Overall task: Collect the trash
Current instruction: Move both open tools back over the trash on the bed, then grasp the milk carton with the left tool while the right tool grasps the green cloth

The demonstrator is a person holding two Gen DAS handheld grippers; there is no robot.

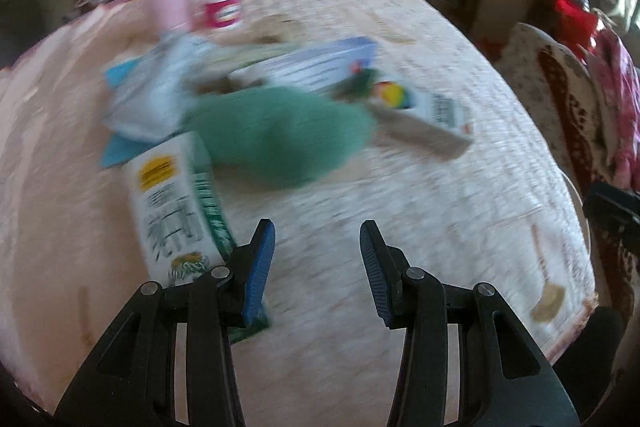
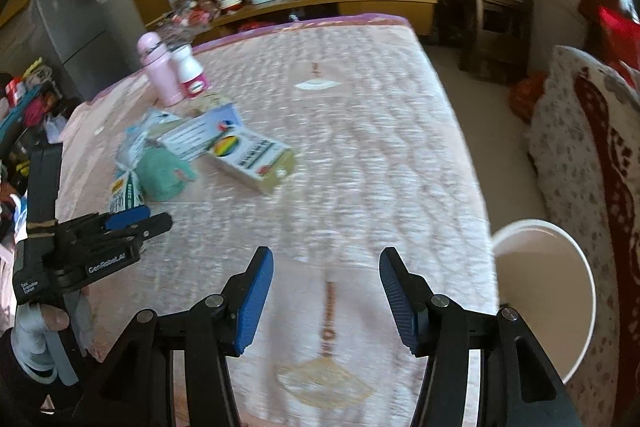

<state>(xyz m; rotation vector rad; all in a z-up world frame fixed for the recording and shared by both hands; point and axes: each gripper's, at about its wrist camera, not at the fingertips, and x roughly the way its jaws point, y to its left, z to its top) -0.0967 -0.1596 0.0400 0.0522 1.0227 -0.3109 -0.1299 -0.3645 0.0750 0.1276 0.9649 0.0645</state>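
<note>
A heap of trash lies on the pink quilted table (image 1: 440, 187): a green-and-white carton (image 1: 172, 211), a crumpled green wad (image 1: 276, 135), a box with a rainbow print (image 1: 420, 111) and a long white-and-blue box (image 1: 320, 67). My left gripper (image 1: 317, 227) hangs open just in front of the heap, its left finger over the carton's near end, with nothing between its fingers. From the right wrist view the same left gripper (image 2: 132, 219) shows beside the carton (image 2: 124, 195). My right gripper (image 2: 326, 253) is open and empty over bare cloth, nearer the table's right edge.
A white round bin (image 2: 548, 291) stands below the table's right edge, beside a patterned chair (image 2: 580, 155). A pink bottle (image 2: 158, 71) and a white bottle with a pink label (image 2: 192, 71) stand upright behind the heap. Shelves and a fridge line the far wall.
</note>
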